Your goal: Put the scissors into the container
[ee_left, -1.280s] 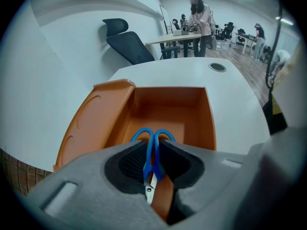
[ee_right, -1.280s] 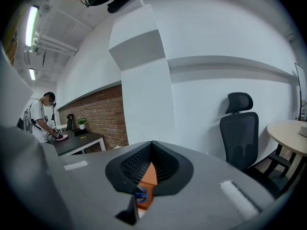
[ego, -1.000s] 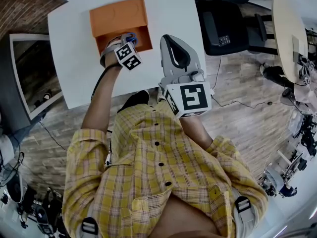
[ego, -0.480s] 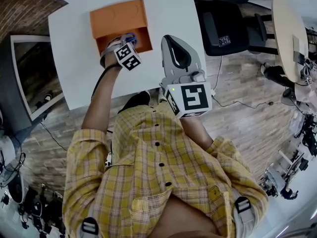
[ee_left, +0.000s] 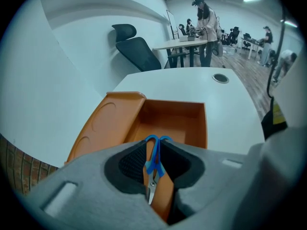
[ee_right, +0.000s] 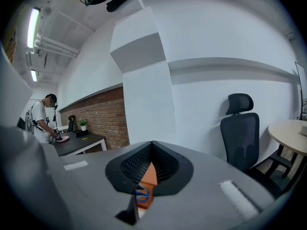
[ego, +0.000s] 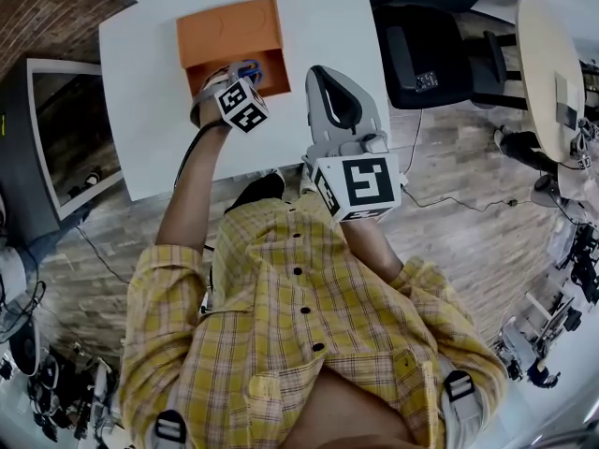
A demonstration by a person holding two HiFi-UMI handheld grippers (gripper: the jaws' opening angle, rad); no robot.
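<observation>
Scissors (ego: 247,66) show in the head view only as a blue scrap at the tips of the left gripper (ego: 234,71), over the open half of the orange container (ego: 271,71). That gripper's cube and the hand cover the rest. The lid (ego: 229,31) lies open beyond the fingers. The right gripper (ego: 321,71) hangs just right of the container, apart from it, over the white table (ego: 318,7); its jaws cannot be read here.

In the left gripper view the pads are pinched on the scissors (ee_left: 152,166). The blue handles are toward the fingertips and the steel blades toward the camera, their points cut off by the gripper body. The container (ee_left: 172,119) sits beyond and below the fingers, its near wall running under the scissors. A chair (ee_left: 136,49) stands far beyond.

In the right gripper view the fingertips meet on nothing. Through the slit behind them a sliver of the container (ee_right: 148,176) and the scissors (ee_right: 142,194) shows. A chair (ee_right: 242,133) stands right of the fingers and a brick wall (ee_right: 103,116) left.
</observation>
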